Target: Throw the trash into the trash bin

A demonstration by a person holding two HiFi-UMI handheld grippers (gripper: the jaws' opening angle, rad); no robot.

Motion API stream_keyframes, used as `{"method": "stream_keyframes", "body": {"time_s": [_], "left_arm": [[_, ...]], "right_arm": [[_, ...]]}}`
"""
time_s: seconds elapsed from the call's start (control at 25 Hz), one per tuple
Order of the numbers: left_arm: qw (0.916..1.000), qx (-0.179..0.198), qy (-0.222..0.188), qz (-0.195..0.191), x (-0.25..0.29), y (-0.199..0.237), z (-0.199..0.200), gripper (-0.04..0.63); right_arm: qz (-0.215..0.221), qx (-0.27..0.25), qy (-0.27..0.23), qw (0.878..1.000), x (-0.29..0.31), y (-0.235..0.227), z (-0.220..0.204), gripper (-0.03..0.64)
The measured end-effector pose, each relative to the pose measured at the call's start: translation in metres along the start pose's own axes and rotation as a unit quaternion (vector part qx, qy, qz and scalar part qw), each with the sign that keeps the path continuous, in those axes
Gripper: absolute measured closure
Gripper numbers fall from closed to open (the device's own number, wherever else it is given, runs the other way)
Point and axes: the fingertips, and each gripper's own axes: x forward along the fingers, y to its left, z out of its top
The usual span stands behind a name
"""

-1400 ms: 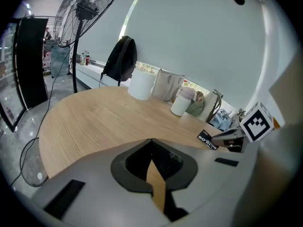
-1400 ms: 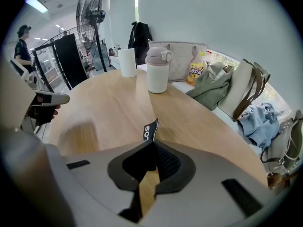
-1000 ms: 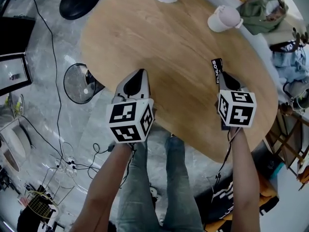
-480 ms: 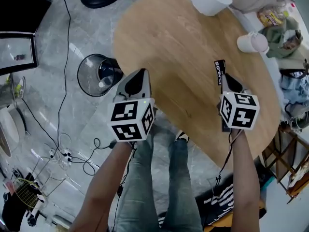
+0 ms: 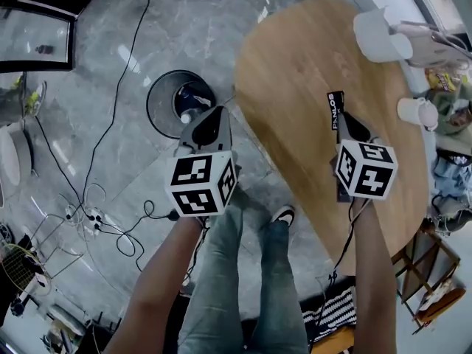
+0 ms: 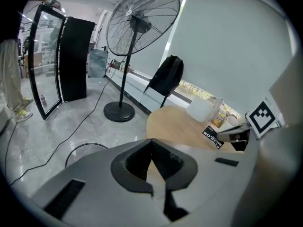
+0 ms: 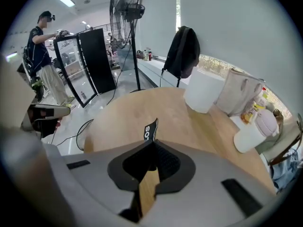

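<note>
The right gripper (image 5: 345, 120) clamps a black wrapper (image 5: 335, 109) above the wooden table (image 5: 295, 72), while the left gripper (image 5: 215, 113), jaws together and empty, hangs with the trash bin (image 5: 150, 102) at its nine o'clock.

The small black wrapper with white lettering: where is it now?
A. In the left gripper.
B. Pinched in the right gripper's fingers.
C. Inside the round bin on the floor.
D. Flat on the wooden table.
B: the right gripper is shut on the small black wrapper, which sticks out past its fingers.
</note>
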Motion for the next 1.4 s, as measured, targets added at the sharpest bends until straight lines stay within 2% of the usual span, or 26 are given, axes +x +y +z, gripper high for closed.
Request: {"method": "stream_keyframes", "body": {"time_s": [0.28, 0.6, 0.88, 1.12, 1.4], "left_arm": [[0.9983, -0.039, -0.008, 0.043, -0.026, 0.079, -0.002, 0.586], [0.9916, -0.085, -0.025, 0.094, -0.055, 0.157, -0.001, 0.586], [0.9842, -0.114, -0.037, 0.130, -0.075, 0.207, -0.005, 0.586], [0.9781, -0.133, -0.033, 0.157, -0.087, 0.247, -0.028, 0.586], [0.9709, -0.163, -0.015, 0.175, -0.079, 0.283, -0.069, 0.586]], "right_arm": [[0.033, -0.042, -0.003, 0.999, 0.027, 0.079, 0.040, 0.609], [0.080, -0.095, -0.007, 0.992, 0.054, 0.167, 0.082, 0.609], [0.120, -0.128, -0.010, 0.984, 0.078, 0.238, 0.105, 0.609], [0.156, -0.156, -0.003, 0.975, 0.098, 0.297, 0.101, 0.609], [0.172, -0.168, 0.033, 0.970, 0.143, 0.336, 0.067, 0.609]]}}
